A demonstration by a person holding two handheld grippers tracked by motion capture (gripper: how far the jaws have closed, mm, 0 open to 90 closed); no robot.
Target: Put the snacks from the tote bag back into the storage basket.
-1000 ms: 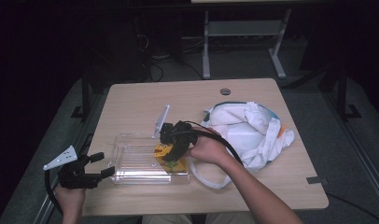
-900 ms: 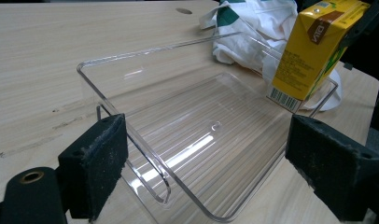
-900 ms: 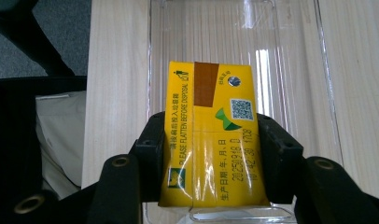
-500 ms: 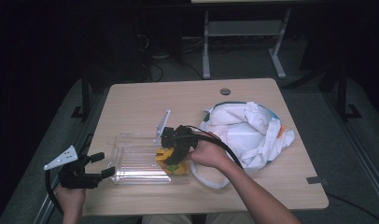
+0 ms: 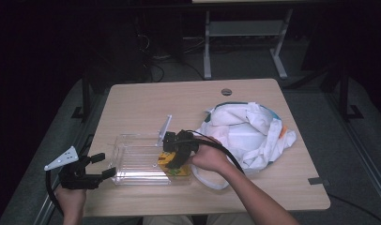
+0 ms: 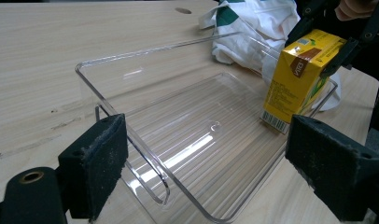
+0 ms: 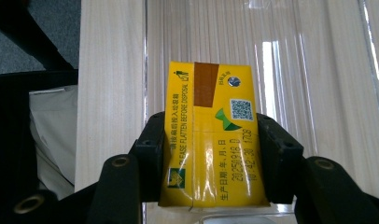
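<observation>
On a pale wooden table [image 5: 141,101]: a crumpled white cloth bag [image 5: 247,133], beside it a clear plastic tray [image 5: 132,159]. Over the tray's right end, the right gripper [image 5: 172,157], clamped on a yellow drink carton [image 7: 208,135] (upright, at the tray floor). At the tray's left edge, the left gripper [image 5: 102,166], jaws spread wide, holding nothing.

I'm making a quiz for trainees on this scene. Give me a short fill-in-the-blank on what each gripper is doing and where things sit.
1. The right gripper is shut on a yellow ____ carton.
2. The carton is at the corner of the clear plastic ____.
3. The left gripper has its jaws ____, one each side of the tray's near wall.
4. The white bag lies to the tray's ____ in the high view.

Missing words: drink; tray; open; right
</observation>
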